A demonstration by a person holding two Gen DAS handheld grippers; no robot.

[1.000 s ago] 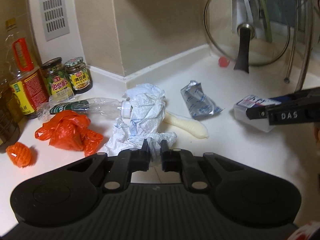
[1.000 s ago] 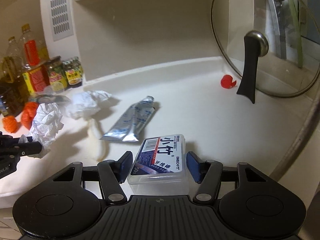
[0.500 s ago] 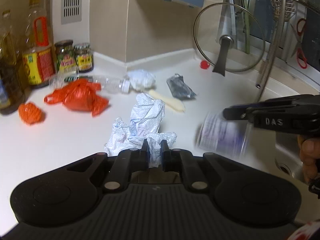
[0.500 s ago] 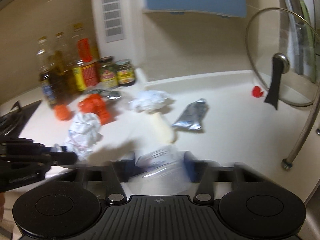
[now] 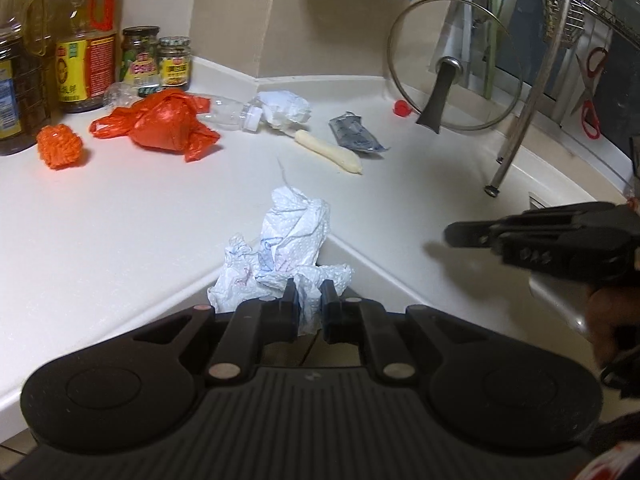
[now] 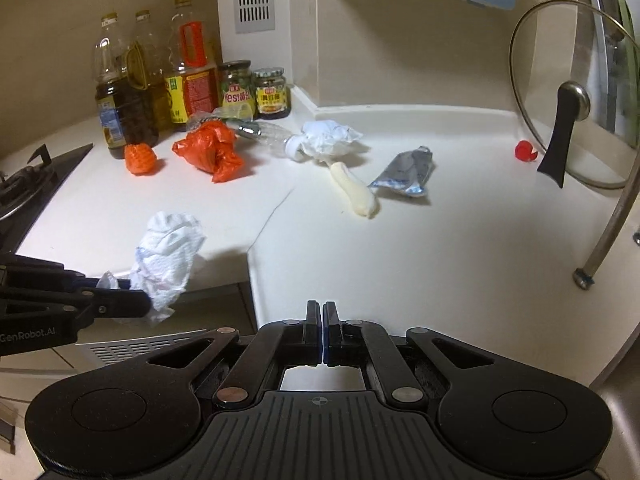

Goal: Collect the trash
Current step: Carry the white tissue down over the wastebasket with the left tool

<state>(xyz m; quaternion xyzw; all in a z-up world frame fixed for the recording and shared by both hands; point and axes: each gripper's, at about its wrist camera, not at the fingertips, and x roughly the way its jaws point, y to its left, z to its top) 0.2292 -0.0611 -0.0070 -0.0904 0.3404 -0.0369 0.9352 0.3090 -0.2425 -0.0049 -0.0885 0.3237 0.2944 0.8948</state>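
Right hand-held gripper [image 6: 323, 330] now closed empty, plastic box gone, left hand-held gripper [image 5: 309, 305] clamping tissue [image 5: 280, 256]

White dimpled tissue [image 5: 286, 248] with blue marks; orange bag [image 5: 168, 124]; silver pouch [image 6: 406, 170]; white counter [image 6: 460, 240]; black grippers.

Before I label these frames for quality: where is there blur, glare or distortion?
Left wrist view: the right gripper is motion-smeared at the right edge, while the crumpled paper towel is sharp; fisheye bends the counter edge. Right wrist view: sharp, dim at the corners, faint reflections on the glass lid.
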